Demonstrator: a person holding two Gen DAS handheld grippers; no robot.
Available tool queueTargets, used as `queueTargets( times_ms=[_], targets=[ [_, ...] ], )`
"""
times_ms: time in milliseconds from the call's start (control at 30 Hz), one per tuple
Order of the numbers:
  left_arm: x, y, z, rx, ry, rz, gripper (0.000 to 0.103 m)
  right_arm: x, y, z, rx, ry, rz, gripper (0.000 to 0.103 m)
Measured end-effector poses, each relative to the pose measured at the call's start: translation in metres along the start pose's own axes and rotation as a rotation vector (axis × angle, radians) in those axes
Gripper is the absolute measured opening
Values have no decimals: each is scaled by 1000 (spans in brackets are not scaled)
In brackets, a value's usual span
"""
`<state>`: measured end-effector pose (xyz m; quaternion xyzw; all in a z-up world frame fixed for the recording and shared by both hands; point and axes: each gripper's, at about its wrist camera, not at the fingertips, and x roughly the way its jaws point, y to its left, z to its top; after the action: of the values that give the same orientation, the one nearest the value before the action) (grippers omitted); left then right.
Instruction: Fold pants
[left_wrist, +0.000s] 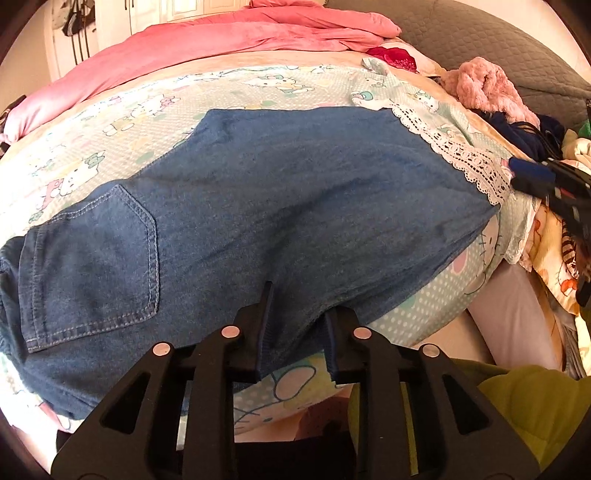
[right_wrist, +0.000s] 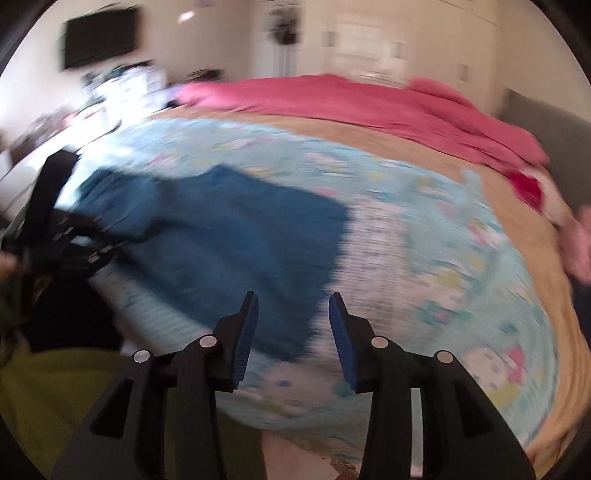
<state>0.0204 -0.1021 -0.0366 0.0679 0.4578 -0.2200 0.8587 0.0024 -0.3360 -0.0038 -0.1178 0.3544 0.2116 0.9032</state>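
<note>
The pants (left_wrist: 277, 206) are lying flat across the middle of the patterned bed sheet (left_wrist: 229, 88), a pink blanket (left_wrist: 229, 40) bunching along the top and loose clothes (left_wrist: 484, 88) piling at upper right. The left gripper (left_wrist: 297, 306) is tilting down over the pants' near edge, fingers slightly parted, gripping nothing. The right gripper (right_wrist: 293, 314) is hovering with its fingers apart and empty.

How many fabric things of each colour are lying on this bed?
Blue: 1, the jeans
Pink: 2, the blanket and a fuzzy garment
Pale patterned: 1, the cartoon sheet under the jeans
Total: 4, not counting the jumbled pile at the right edge, which is too tangled to sort.
</note>
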Motion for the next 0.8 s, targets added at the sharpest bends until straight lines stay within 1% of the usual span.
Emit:
queueTargets(
  times_ms=[33,67,133,167,200,233,267,300,367,400,500,533,567,600,633,700,767,800],
  targets=[
    [-1,0,-1,-2,2,0,23,5,9,1,-32,8,20,38],
    [-3,0,-3,-7,7,0,31,15,18,3,-57,32,32,39],
    [-9,0,-8,-7,14,6,42,29,20,4,-59,84,18,39],
    [-13,0,-11,-5,12,10,45,41,15,1,-43,147,4,41],
    [-19,1,-14,-6,7,10,47,56,7,-5,-19,231,-10,41],
    [-26,5,-16,-16,-7,8,52,61,4,-10,-5,266,-11,42],
    [-33,9,-18,-33,-29,10,58,62,-1,-12,11,263,16,42],
    [-40,15,-18,-55,-54,18,60,60,-3,-11,16,256,28,42],
    [-55,35,-17,-117,-110,68,66,55,-7,-8,34,250,56,43],
    [-60,44,-16,-148,-129,99,66,51,-10,-6,52,236,65,43],
    [-68,72,-17,-250,-145,212,73,31,-31,7,157,136,98,43],
    [-68,79,-17,-267,-149,254,77,27,-38,10,186,118,94,43],
    [-67,84,-16,-275,-153,267,82,26,-47,12,211,116,90,43],
    [-63,88,-15,-283,-146,273,82,27,-52,14,223,123,77,44],
    [-57,93,-15,-291,-123,302,82,30,-57,14,229,135,60,44],
    [-44,103,-18,-285,-83,387,82,36,-63,12,236,179,36,44],
    [-39,111,-21,-283,-68,416,81,43,-69,1,246,232,19,44],
    [-38,114,-23,-281,-71,413,81,44,-72,-5,250,234,19,44]
  ],
)
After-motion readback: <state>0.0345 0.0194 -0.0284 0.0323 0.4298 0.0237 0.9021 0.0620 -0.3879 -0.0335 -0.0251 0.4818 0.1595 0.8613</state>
